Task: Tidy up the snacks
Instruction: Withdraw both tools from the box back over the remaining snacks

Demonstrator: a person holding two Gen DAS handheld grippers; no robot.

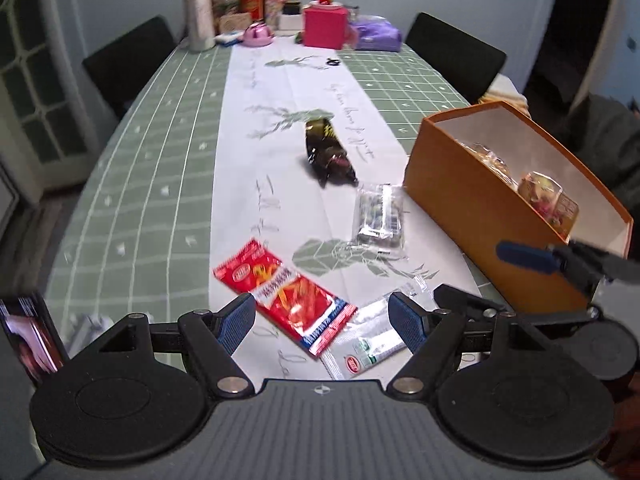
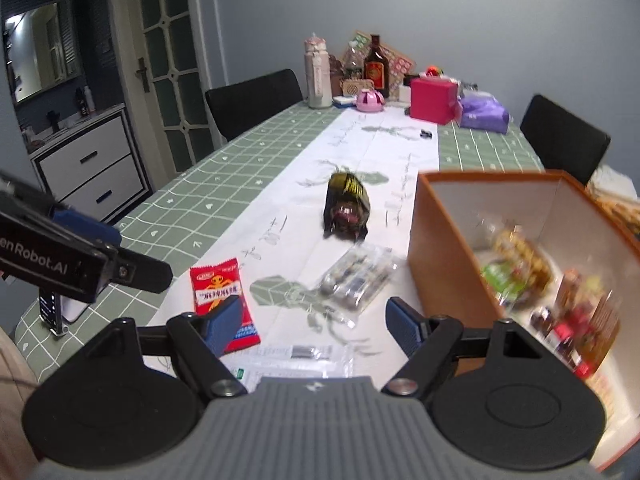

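Left wrist view shows the left claw spread wide above a red pack and a white pack on the table. Nothing is pinched. Right claw is spread too, and holds nothing. A clear pack and a dark bag lie just beside the orange box, which has snacks inside

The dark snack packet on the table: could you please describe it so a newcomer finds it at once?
Start at the orange box on the white runner. Just beyond its near corner lies the dark snack packet. It is glossy black-brown with gold stripes, unlike the clear packet and red packet nearer the camera.
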